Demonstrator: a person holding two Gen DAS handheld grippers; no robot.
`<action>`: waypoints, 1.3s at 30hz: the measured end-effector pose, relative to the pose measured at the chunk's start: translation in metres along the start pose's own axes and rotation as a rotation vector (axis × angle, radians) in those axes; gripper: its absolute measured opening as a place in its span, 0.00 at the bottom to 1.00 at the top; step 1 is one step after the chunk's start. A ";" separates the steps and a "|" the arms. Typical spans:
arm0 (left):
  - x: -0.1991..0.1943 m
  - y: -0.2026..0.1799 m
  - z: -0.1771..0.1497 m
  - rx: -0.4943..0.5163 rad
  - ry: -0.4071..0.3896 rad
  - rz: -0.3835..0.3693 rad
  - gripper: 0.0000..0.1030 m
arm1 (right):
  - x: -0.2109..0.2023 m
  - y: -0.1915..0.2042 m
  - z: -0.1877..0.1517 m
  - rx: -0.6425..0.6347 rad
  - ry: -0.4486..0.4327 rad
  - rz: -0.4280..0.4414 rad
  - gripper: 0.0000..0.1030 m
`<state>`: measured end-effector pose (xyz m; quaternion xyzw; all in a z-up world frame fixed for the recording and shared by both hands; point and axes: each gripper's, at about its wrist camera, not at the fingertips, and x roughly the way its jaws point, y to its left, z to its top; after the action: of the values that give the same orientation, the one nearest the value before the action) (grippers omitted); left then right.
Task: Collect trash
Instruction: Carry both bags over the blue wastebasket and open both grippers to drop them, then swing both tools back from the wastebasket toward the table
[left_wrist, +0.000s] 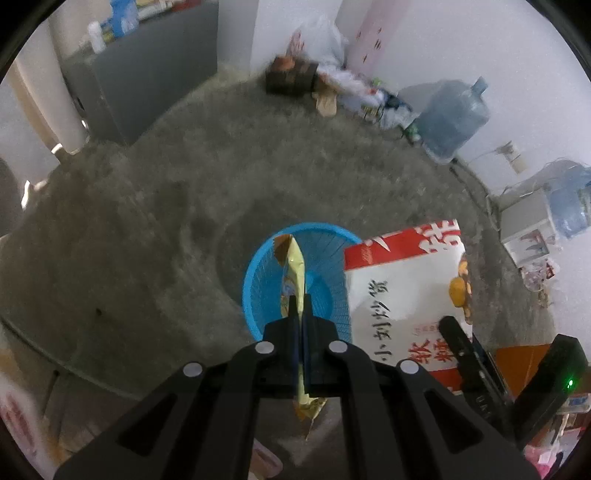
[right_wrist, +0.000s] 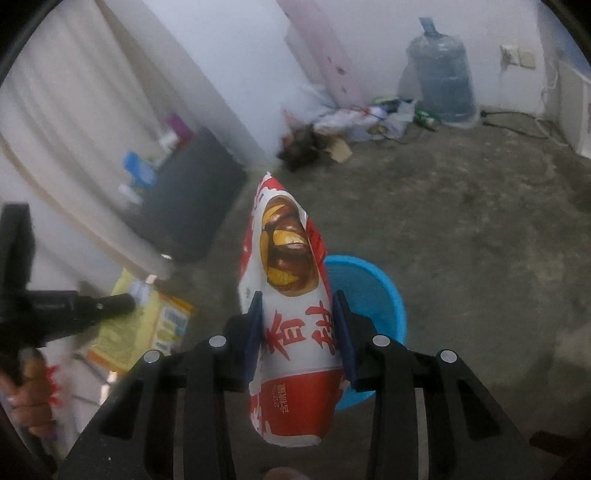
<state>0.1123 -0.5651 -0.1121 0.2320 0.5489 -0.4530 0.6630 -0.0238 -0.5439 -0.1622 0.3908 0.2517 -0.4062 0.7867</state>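
My left gripper (left_wrist: 300, 308) is shut on a flat yellow snack wrapper (left_wrist: 295, 273) and holds it edge-on above a blue plastic basket (left_wrist: 258, 280) on the concrete floor. My right gripper (right_wrist: 298, 306) is shut on a red and white chestnut snack bag (right_wrist: 288, 258), held upright just left of and above the same blue basket (right_wrist: 373, 284). The red and white bag (left_wrist: 402, 291) and the right gripper (left_wrist: 461, 347) also show in the left wrist view, to the right of the basket. The left gripper (right_wrist: 122, 304) with the yellow wrapper (right_wrist: 147, 325) shows at the left of the right wrist view.
A dark grey cabinet (left_wrist: 147, 85) stands at the far left by a curtain. A heap of bags and boxes (left_wrist: 332, 85) lies along the far wall. Large water jugs (left_wrist: 450, 118) stand at the right. Cables (right_wrist: 517, 122) run along the wall.
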 end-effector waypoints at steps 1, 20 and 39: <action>0.007 0.002 0.004 -0.002 0.004 0.007 0.02 | 0.010 0.000 -0.003 -0.009 0.005 -0.030 0.35; 0.033 -0.023 0.012 0.032 -0.028 0.010 0.50 | 0.029 -0.057 0.020 0.052 0.006 -0.120 0.64; -0.205 0.050 -0.139 0.010 -0.456 -0.199 0.90 | -0.128 0.047 -0.017 -0.278 -0.300 -0.176 0.92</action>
<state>0.0853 -0.3580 0.0303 0.0717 0.4031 -0.5593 0.7208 -0.0549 -0.4561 -0.0615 0.1901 0.2185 -0.4881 0.8233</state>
